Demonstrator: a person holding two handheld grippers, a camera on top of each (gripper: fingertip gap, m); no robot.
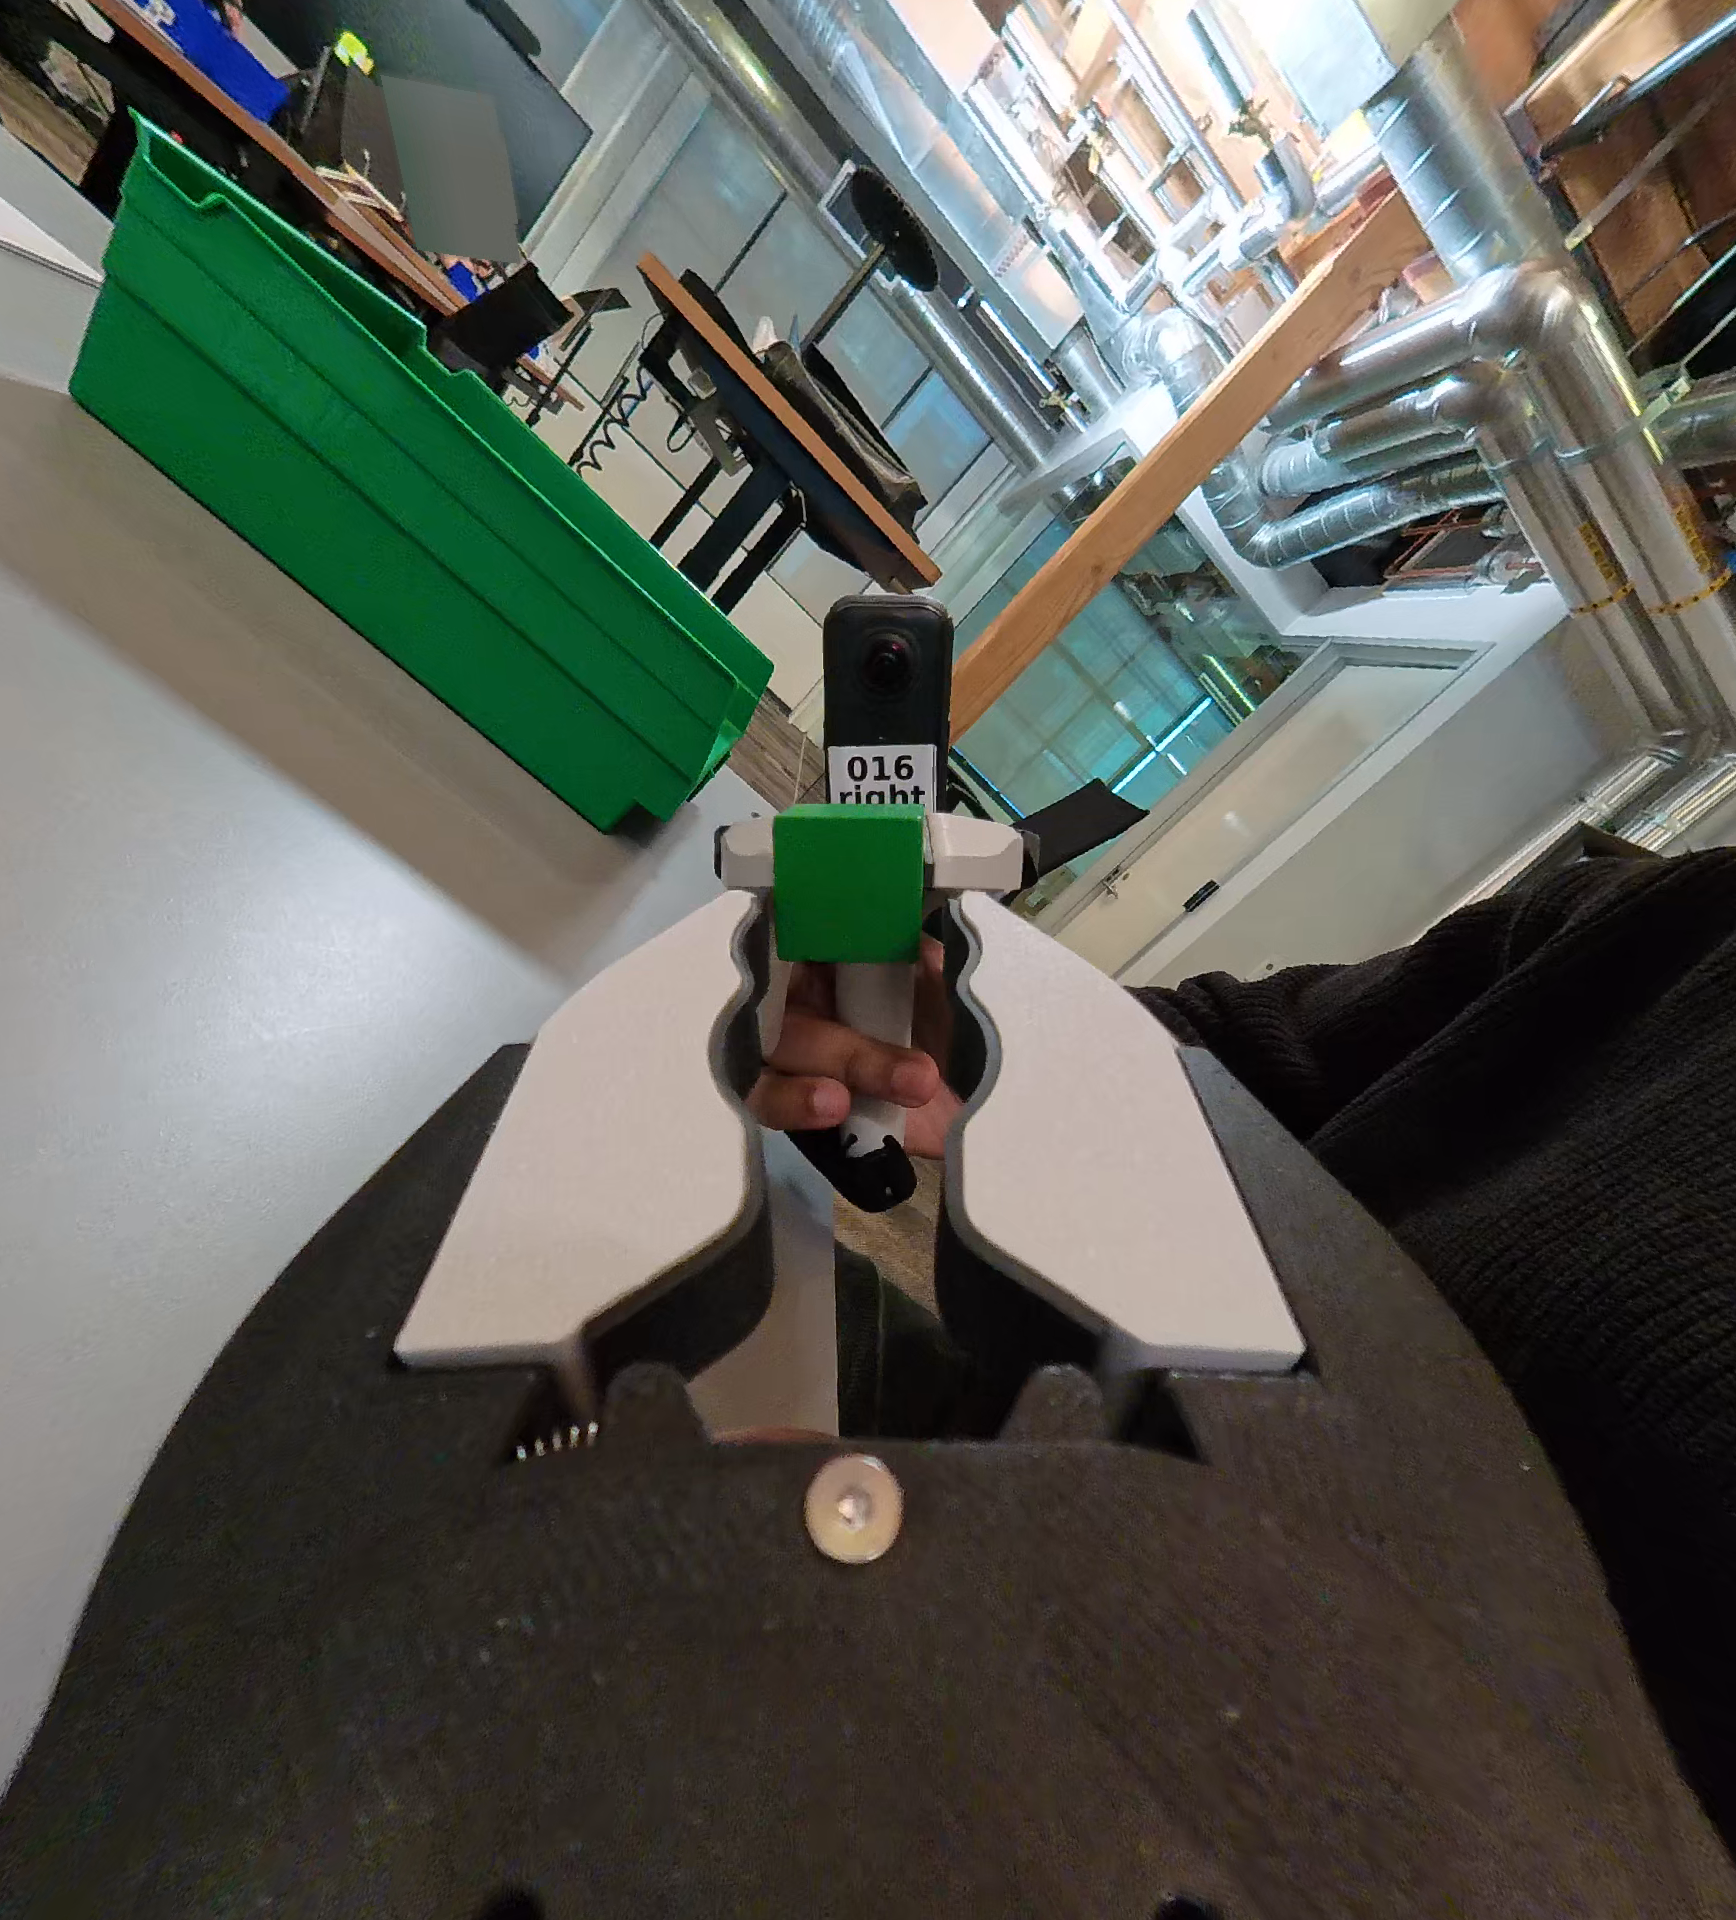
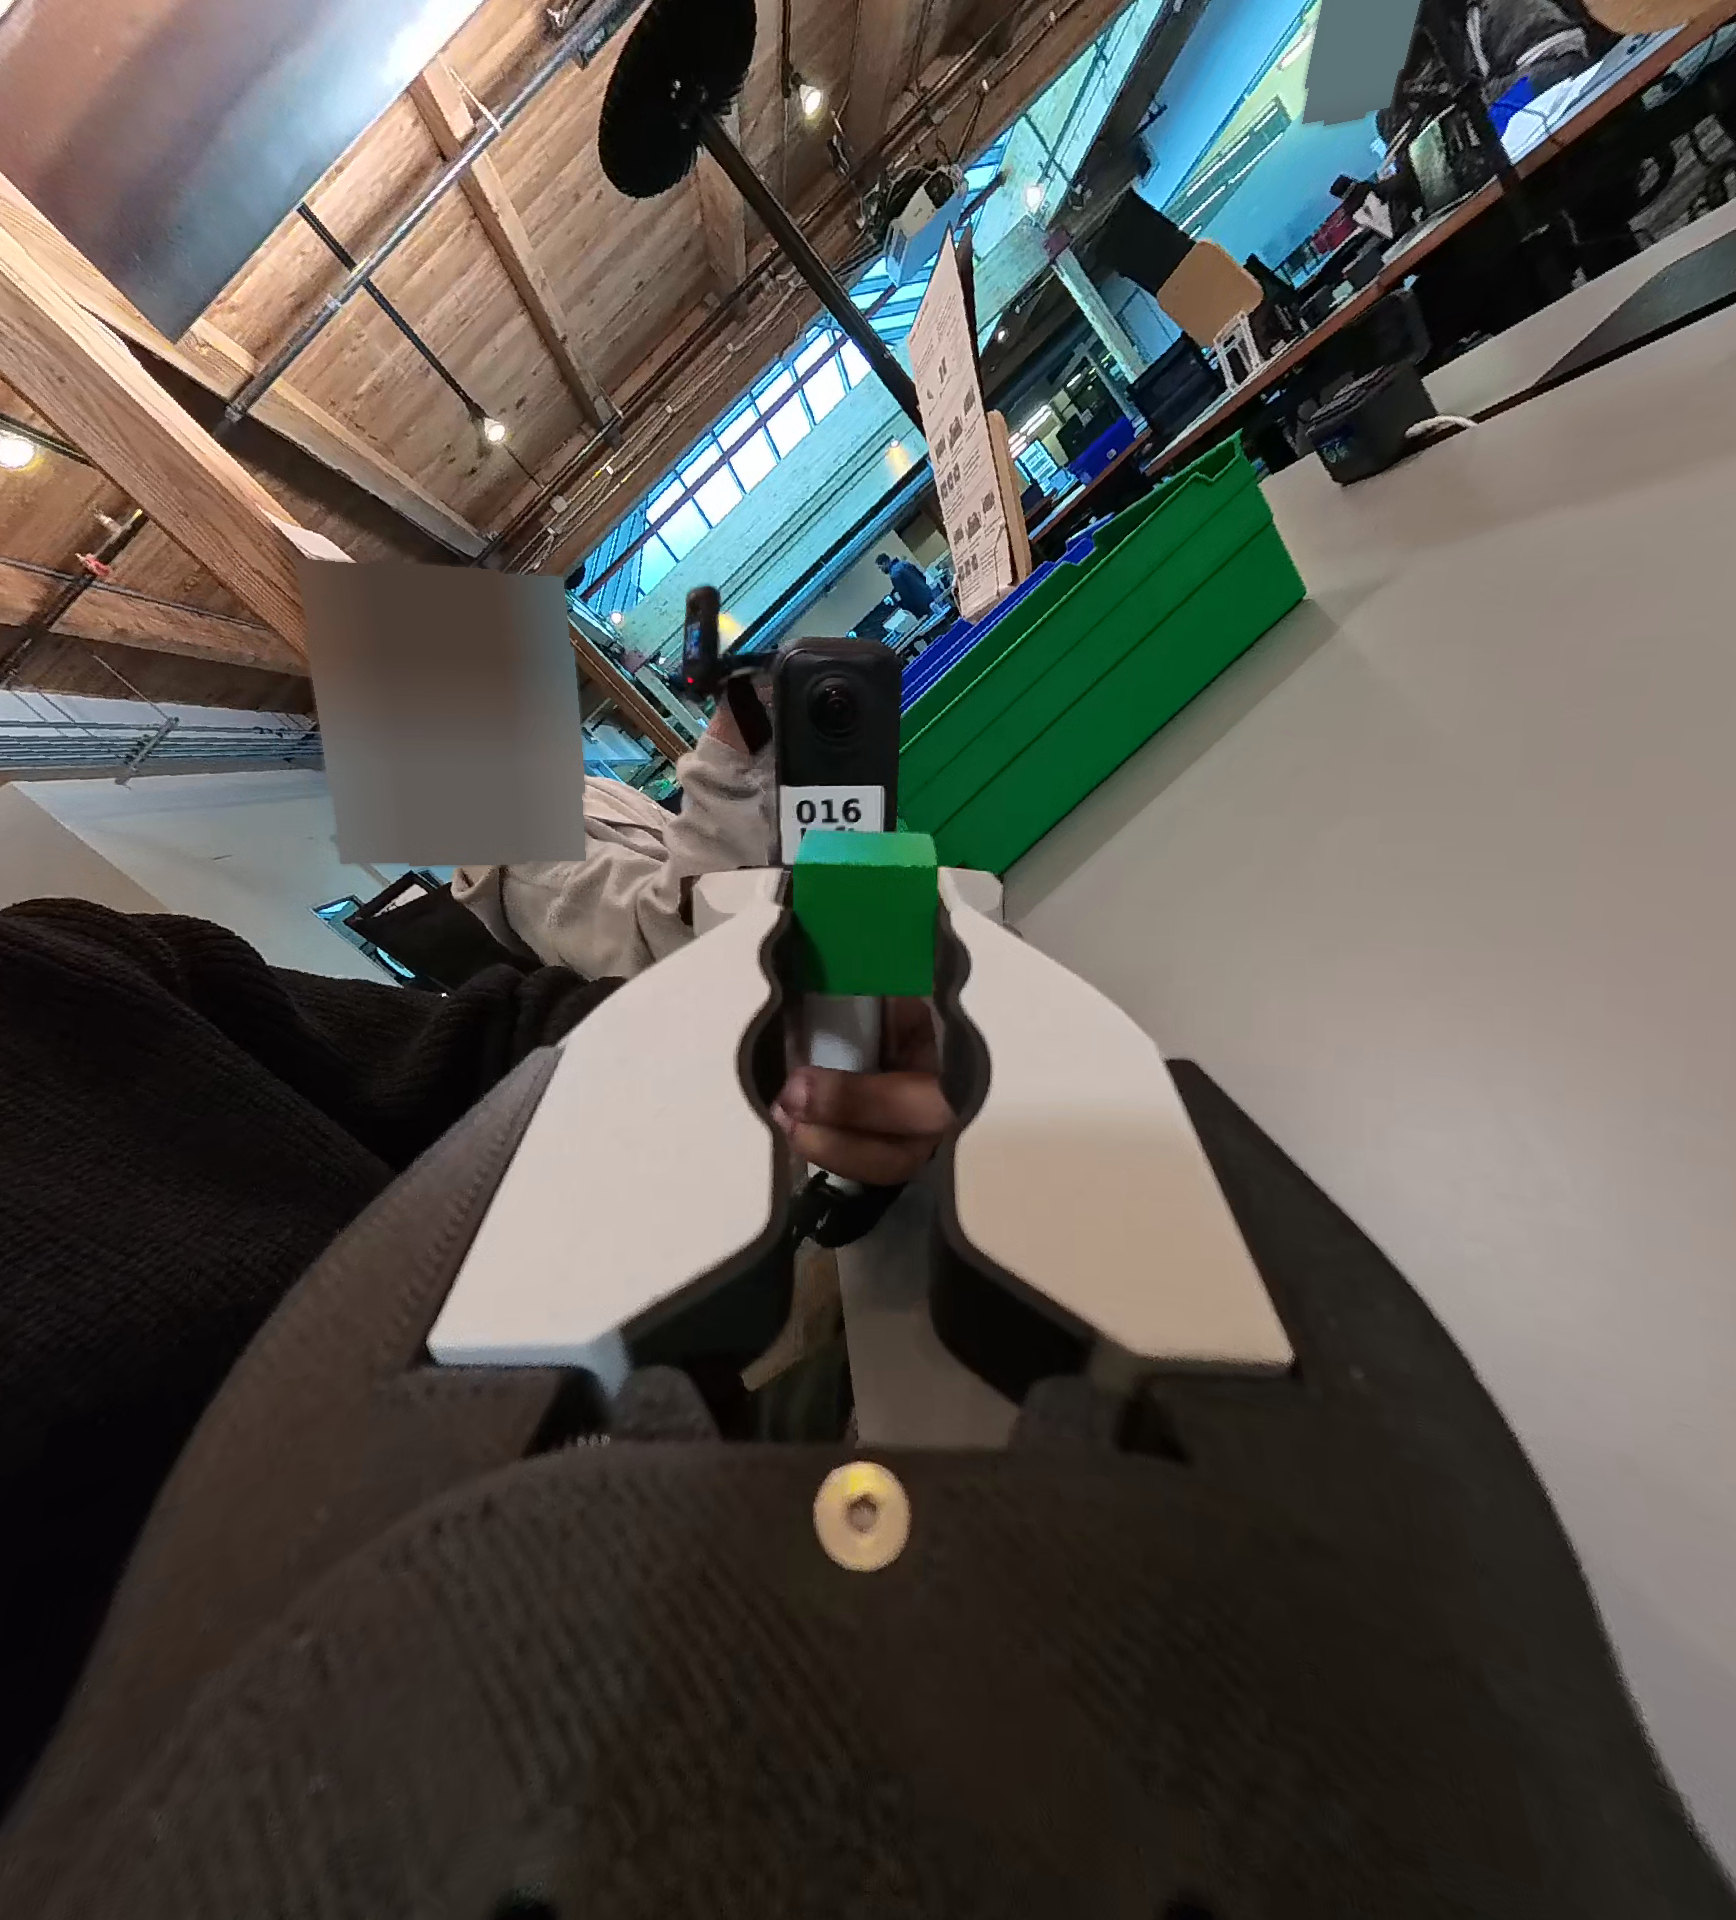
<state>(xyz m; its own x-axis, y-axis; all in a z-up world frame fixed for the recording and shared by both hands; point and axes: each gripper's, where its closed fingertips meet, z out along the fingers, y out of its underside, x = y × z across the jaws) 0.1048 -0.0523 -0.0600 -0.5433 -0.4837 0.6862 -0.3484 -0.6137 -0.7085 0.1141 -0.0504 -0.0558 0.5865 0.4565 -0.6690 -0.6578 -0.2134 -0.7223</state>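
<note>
A green block (image 1: pixel 848 878) is held in the air between my two grippers, which face each other head-on. My left gripper (image 1: pixel 848 935) is shut on the near end of the block. The right gripper's white fingers (image 1: pixel 978 862) flank its far end, with a hand (image 1: pixel 843 1091) on the handle behind. In the right wrist view my right gripper (image 2: pixel 864 935) is shut on the same green block (image 2: pixel 864 909), and the left gripper's fingers (image 2: pixel 729 894) clasp it from the other side. Each gripper's black camera (image 1: pixel 885 675) (image 2: pixel 833 717) stands above the block.
A grey table (image 1: pixel 116 935) (image 2: pixel 1466 935) bears a long green bin (image 1: pixel 376 468) (image 2: pixel 1103 665) and a dark object (image 2: pixel 1363 416) farther off. A black knit sleeve (image 1: pixel 1570 1143) (image 2: pixel 116 1091) fills one side. A person in a beige top (image 2: pixel 594 894) sits beyond.
</note>
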